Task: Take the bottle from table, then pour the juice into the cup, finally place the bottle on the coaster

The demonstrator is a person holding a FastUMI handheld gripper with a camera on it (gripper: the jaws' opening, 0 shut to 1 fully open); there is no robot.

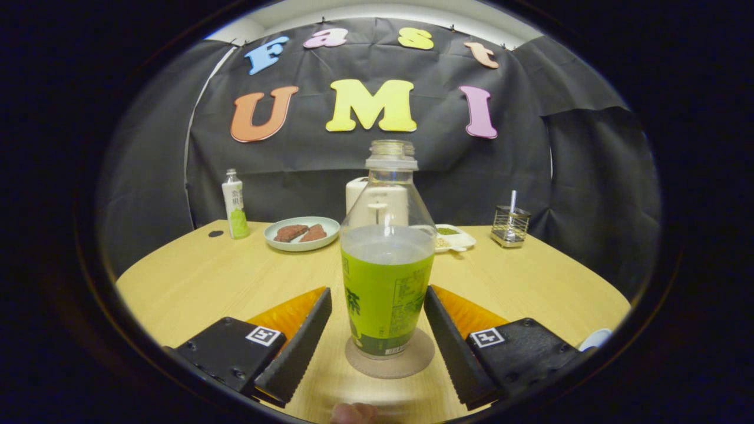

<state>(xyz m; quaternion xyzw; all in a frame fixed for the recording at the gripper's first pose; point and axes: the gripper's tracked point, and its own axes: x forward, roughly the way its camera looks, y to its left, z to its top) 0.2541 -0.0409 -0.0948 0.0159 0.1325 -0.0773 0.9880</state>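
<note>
A clear uncapped bottle [386, 265] with a green label and green juice stands upright on a round brown coaster [390, 359] on the wooden table [194, 282]. My gripper [377, 305] is open, one finger on each side of the bottle's lower half, with a small gap between each finger and the label. A pale rim, perhaps the cup [596, 338], peeks out beside the right finger's base; I cannot tell what it is.
Beyond the bottle stand a small white and green bottle [235, 206], a plate [301, 234] with brown pieces, a white appliance [356, 194], a white dish [455, 237] and a wire holder [510, 225]. A fingertip [353, 412] shows below the coaster.
</note>
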